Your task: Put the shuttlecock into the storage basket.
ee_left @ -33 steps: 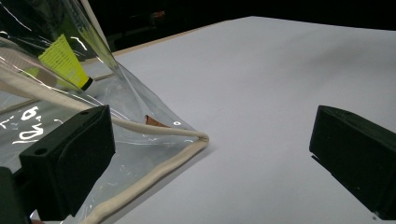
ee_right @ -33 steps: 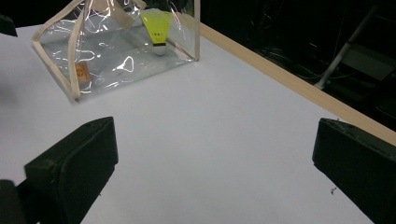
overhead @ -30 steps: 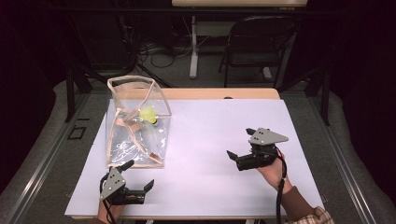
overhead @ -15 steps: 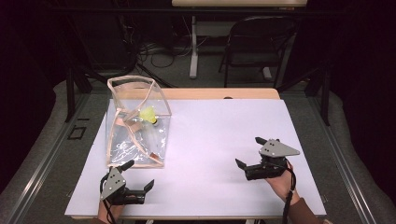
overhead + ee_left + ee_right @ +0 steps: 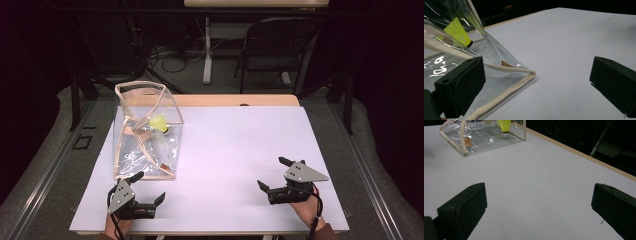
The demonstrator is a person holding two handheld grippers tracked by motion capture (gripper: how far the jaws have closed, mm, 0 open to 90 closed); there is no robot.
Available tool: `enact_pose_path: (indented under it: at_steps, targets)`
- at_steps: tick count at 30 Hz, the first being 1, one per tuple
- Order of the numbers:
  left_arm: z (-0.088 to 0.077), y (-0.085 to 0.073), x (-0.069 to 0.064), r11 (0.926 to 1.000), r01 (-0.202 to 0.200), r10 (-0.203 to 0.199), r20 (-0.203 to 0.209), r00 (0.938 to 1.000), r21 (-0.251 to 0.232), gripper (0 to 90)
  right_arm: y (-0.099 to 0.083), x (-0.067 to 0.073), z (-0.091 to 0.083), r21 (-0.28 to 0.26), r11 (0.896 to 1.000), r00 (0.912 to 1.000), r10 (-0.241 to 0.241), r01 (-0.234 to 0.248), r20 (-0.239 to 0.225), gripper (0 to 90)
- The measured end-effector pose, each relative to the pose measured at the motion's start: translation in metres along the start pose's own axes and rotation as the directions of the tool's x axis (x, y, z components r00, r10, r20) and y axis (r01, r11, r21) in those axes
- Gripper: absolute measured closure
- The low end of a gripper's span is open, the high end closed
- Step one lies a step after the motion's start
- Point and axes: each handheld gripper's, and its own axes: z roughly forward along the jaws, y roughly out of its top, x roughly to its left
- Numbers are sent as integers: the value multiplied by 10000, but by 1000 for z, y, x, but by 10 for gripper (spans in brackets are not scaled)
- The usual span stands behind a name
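Observation:
A clear plastic bag [image 5: 145, 132] with cream piping stands on the left of the white table [image 5: 230, 150]. Inside it lies a yellow shuttlecock [image 5: 160, 122], also seen as the shuttlecock [image 5: 459, 32] through the bag's wall and as the shuttlecock [image 5: 504, 126] at the far end of the right gripper view. My left gripper [image 5: 147, 187] rests open at the table's front left, just in front of the bag's corner [image 5: 530, 73]. My right gripper [image 5: 274, 173] sits open at the front right on bare table, holding nothing.
The table's wooden far edge [image 5: 235, 100] runs behind the white sheet. Beyond it stand a folding chair [image 5: 272, 45] and a desk leg [image 5: 206, 50] with cables on the floor. Bare white surface lies between the two grippers.
My right gripper has moved toward the table's front edge and slightly right. The left gripper and the bag have stayed where they were.

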Motion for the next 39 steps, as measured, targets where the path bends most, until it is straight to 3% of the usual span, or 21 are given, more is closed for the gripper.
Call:
enact_pose_path:
  at_steps: [34,39]
  targets:
    - [3,0,-1,9999,-46,45,107,9999,144,1,-44,12,-22,-481,9980,9989,-390,402,274,0]
    - [4,0,1,9996,95,-98,110,9999,265,1,-46,11,-21,-512,9984,9996,-239,246,152,0]
